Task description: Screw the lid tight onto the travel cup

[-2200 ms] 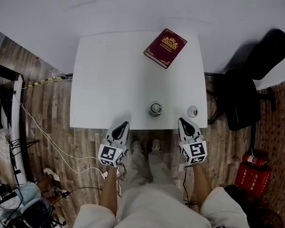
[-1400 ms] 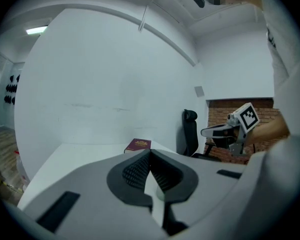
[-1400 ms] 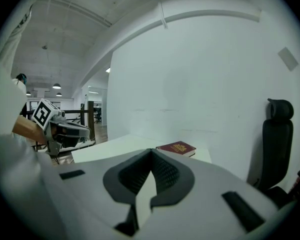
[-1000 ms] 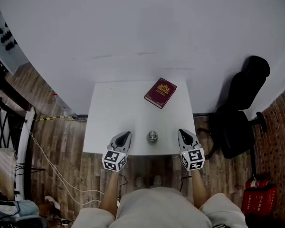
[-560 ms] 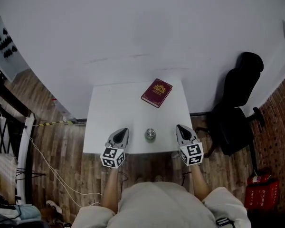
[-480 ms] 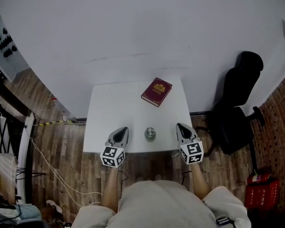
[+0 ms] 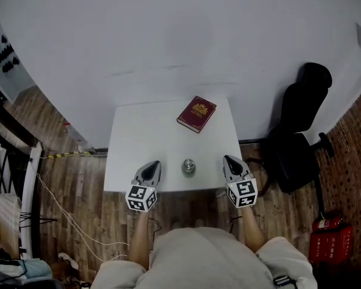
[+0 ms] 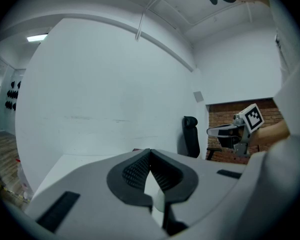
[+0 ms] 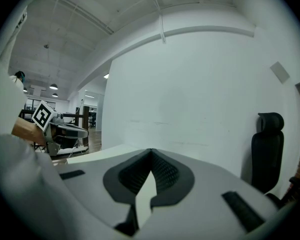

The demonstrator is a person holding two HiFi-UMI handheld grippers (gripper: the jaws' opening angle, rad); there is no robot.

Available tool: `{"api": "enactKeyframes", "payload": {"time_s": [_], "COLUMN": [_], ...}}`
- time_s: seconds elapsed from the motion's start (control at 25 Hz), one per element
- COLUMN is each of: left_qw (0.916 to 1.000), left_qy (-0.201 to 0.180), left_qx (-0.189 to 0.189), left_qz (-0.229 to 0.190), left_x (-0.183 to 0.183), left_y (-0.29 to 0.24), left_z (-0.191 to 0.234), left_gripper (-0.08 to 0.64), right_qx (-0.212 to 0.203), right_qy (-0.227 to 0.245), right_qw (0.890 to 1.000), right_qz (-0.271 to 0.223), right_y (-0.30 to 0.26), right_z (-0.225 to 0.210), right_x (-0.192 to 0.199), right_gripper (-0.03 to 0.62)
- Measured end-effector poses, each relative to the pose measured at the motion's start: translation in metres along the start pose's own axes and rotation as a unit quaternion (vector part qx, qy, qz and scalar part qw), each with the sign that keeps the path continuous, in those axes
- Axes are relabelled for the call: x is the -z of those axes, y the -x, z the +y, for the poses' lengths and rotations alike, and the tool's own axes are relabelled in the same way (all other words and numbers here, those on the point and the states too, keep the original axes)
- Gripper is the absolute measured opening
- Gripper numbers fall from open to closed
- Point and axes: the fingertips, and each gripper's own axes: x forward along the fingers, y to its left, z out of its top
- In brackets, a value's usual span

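Observation:
The metal travel cup [image 7: 188, 166] stands upright near the front edge of the white table [image 7: 144, 137], seen from above in the head view. My left gripper [image 7: 154, 164] hovers at the table's front edge, left of the cup, shut with nothing in it [image 8: 150, 152]. To the cup's right, about as far away, my right gripper [image 7: 227, 159] is also shut and empty [image 9: 151, 152]. Neither touches the cup. No lid shows in any view. Neither gripper view shows the cup.
A maroon book [image 7: 196, 114] lies at the table's far right corner. A black office chair [image 7: 301, 131] stands right of the table, and a red fire extinguisher [image 7: 325, 245] sits on the floor nearer me. Cables [image 7: 60, 191] trail over the wooden floor at left. A white wall rises behind the table.
The head view has drawn back and shifted a little, so the table and cup sit slightly higher in the frame. Both grippers stay shut at the front edge, either side of the cup.

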Motion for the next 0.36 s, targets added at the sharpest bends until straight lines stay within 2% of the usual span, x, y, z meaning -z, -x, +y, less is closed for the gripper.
{"api": "enactKeyframes", "payload": {"time_s": [0.36], "left_qw": [1.0000], "left_qy": [0.000], "left_qx": [0.003], "left_qz": [0.001], "left_x": [0.0031], "left_y": [-0.0009], "left_z": [-0.0025], "left_gripper": [0.008], "right_qx": [-0.007], "right_qy": [-0.001], "right_qw": [1.000], "right_qz": [0.001], "right_y": [-0.0031], "right_z": [0.0063], "right_x": [0.0037], "right_gripper": [-0.002]}}
